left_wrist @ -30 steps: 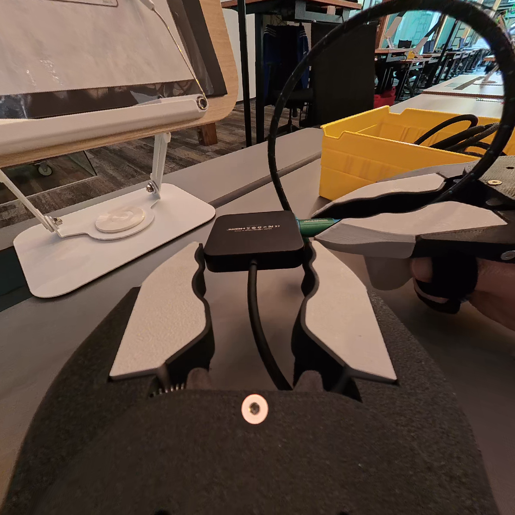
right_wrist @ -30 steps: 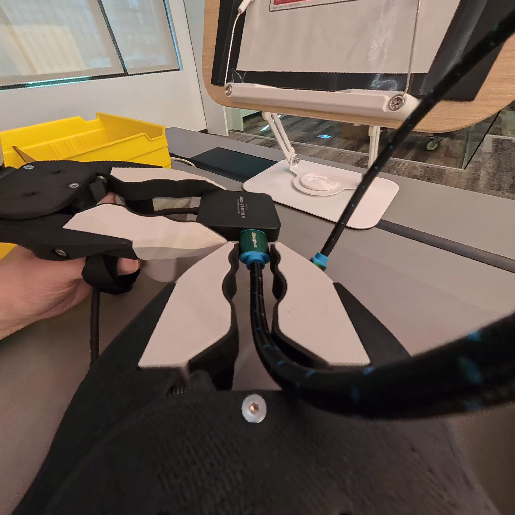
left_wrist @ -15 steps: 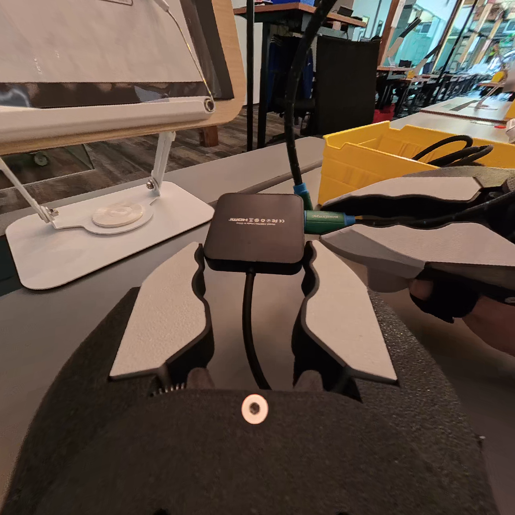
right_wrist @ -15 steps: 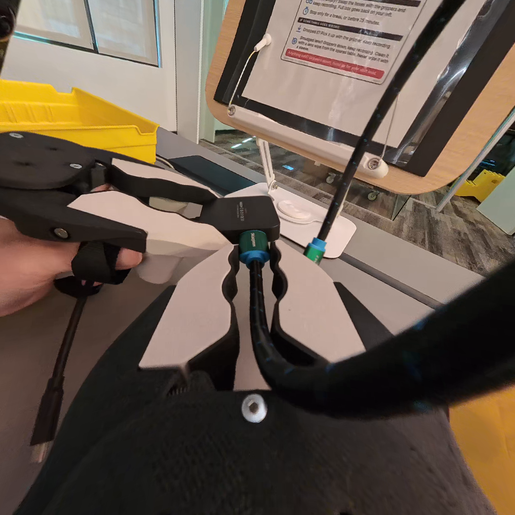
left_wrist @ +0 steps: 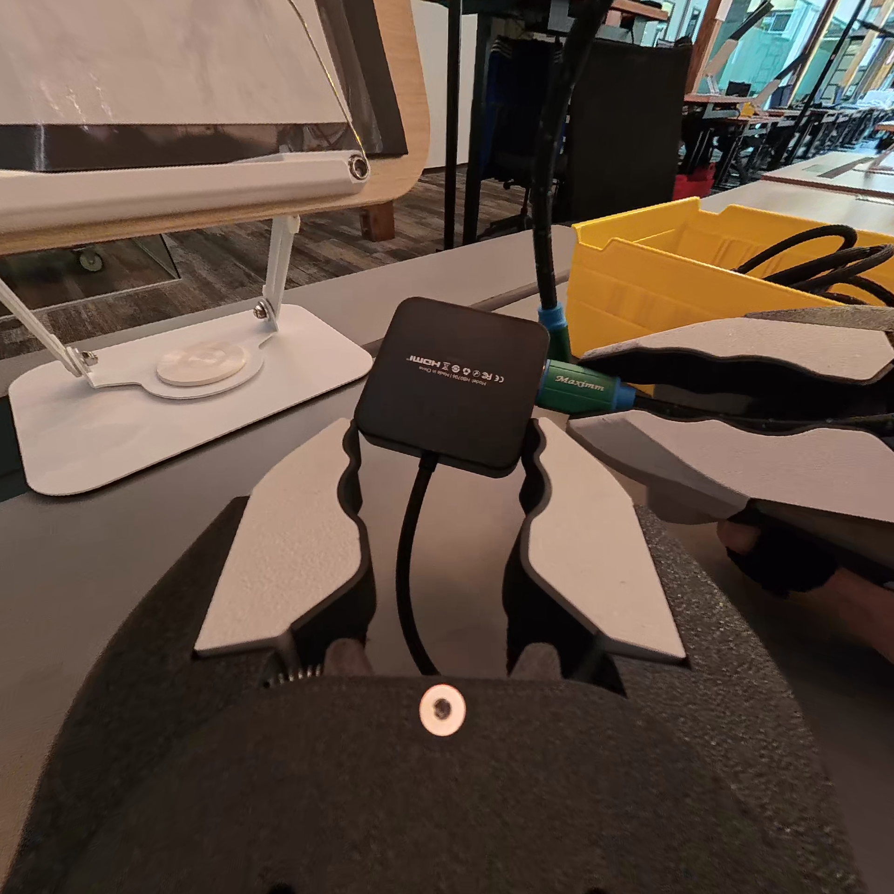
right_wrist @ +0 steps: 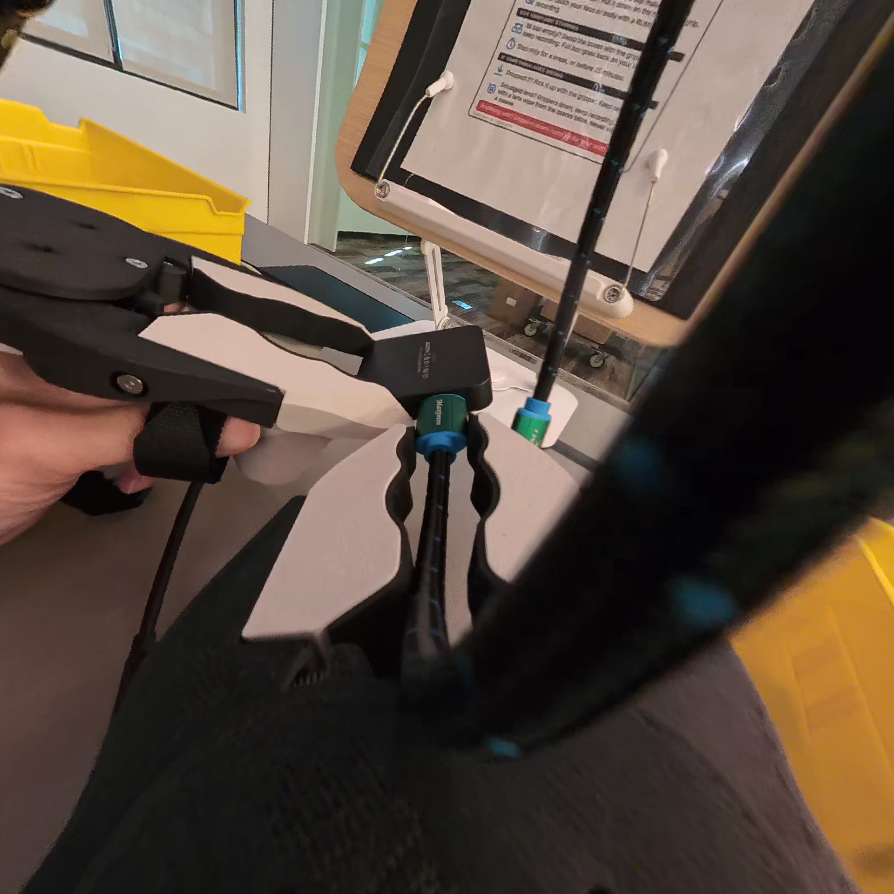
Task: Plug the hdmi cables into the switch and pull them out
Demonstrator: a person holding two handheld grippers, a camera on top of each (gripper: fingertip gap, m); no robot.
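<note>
The black HDMI switch [left_wrist: 450, 382] is clamped by its near edge between my left gripper's [left_wrist: 440, 435] fingertips, lifted and tilted above the grey table. A green HDMI plug [left_wrist: 578, 387] with a blue collar sits in the switch's right side. My right gripper [left_wrist: 578, 393] comes in from the right, shut on that plug. In the right wrist view my right gripper [right_wrist: 440, 429] holds the same plug [right_wrist: 439, 413] against the switch [right_wrist: 430, 360], and the left gripper [right_wrist: 382, 372] reaches in from the left. The braided cable's other green plug [right_wrist: 532, 423] hangs free just beside the switch.
A yellow bin [left_wrist: 653, 271] with black cables stands at the right. A white stand base [left_wrist: 145, 416] carries a wooden board with a sheet at the left. The switch's own thin cable [left_wrist: 411, 556] runs back between my left fingers. A cable loop [right_wrist: 725, 435] crosses close to the right camera.
Both grippers have lifted and turned the switch with the plug still in it. The cable's free plug has swung in close behind the switch. Neither grip has changed.
</note>
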